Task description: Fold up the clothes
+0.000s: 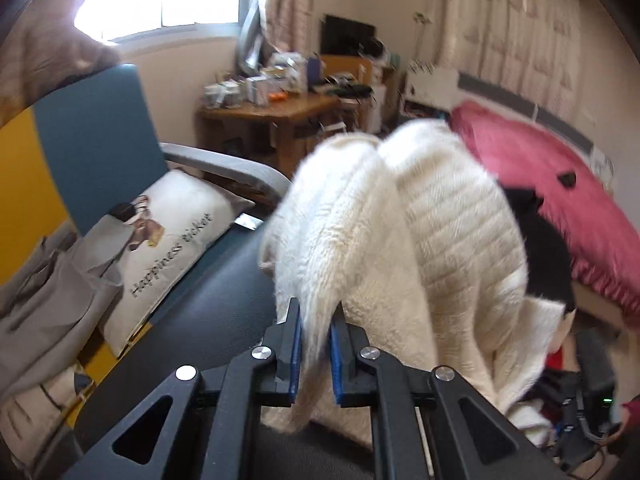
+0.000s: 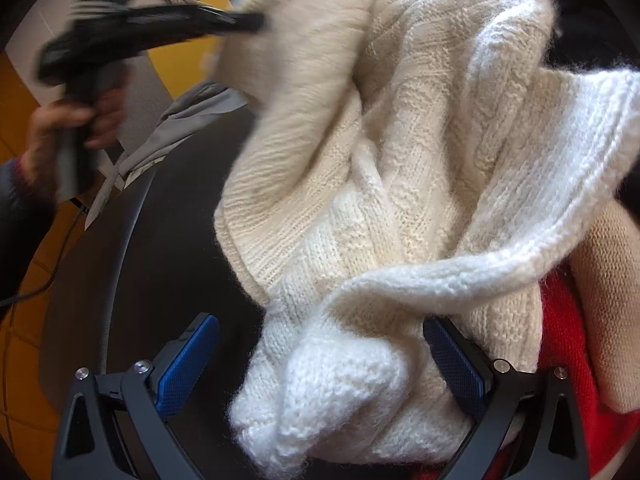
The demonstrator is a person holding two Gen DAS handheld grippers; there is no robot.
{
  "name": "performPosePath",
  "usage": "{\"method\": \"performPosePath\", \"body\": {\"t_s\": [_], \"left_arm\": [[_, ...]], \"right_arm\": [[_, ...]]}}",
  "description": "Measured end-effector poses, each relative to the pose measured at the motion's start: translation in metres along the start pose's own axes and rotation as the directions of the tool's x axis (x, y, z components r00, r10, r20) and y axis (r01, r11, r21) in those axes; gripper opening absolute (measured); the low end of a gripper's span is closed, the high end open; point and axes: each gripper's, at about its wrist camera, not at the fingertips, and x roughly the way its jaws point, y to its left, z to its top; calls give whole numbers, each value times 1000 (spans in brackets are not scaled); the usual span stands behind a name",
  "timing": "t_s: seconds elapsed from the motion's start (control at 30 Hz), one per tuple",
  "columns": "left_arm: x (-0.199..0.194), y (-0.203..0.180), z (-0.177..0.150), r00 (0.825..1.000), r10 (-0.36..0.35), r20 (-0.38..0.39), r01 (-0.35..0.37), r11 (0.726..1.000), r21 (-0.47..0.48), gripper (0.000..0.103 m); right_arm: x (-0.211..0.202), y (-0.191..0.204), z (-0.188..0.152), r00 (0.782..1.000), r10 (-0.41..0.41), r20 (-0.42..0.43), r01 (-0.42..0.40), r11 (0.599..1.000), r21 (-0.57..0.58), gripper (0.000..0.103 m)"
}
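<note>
Between the left gripper (image 1: 315,350) pads: a thin fold of the cream sweater (image 1: 400,232), pinched tight, lifted off the dark table (image 1: 224,304). Right gripper (image 2: 320,364) gapes wide, sweater bulk lying loose between its fingers, ungripped. Risk: fuzzy knit slipping from that narrow pinch; red garment (image 2: 568,360) underneath dragging along.

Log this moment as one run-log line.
task: fold clothes | left gripper: shut on cream knit sweater, lifting a fold | right gripper: open, sweater between pads | surface: black table
</note>
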Motion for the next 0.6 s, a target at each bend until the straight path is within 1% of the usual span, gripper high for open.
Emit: {"method": "performPosePath", "body": {"t_s": [0.1, 0.2, 0.23, 0.37, 0.47, 0.53, 0.6], "left_arm": [[-53, 12, -10, 999, 28, 37, -25, 997, -73, 8], [-94, 26, -34, 995, 83, 47, -76, 986, -145, 8], [-106, 30, -43, 995, 92, 47, -82, 981, -177, 8], [-168, 35, -103, 986, 162, 50, -140, 945, -295, 8], [-212, 32, -148, 978, 205, 39, -177, 913, -366, 8], [-240, 28, -178, 978, 208, 26, -179, 893, -412, 8], [-264, 20, -209, 982, 189, 4, -168, 878, -449, 9]], "right_arm": [[-5, -3, 0, 1000, -7, -15, 7, 1000, 25, 103], [-13, -10, -3, 1000, -6, -20, 7, 999, 35, 103], [-16, -13, -4, 1000, -6, -22, 7, 999, 35, 103], [-27, -23, -8, 1000, -10, -28, 11, 1000, 26, 103], [-33, -26, -11, 998, -38, -45, 38, 999, 2, 103], [-37, -28, -13, 997, -60, -57, 59, 998, -15, 103], [-39, -27, -15, 993, -93, -71, 90, 995, -40, 103]]}}
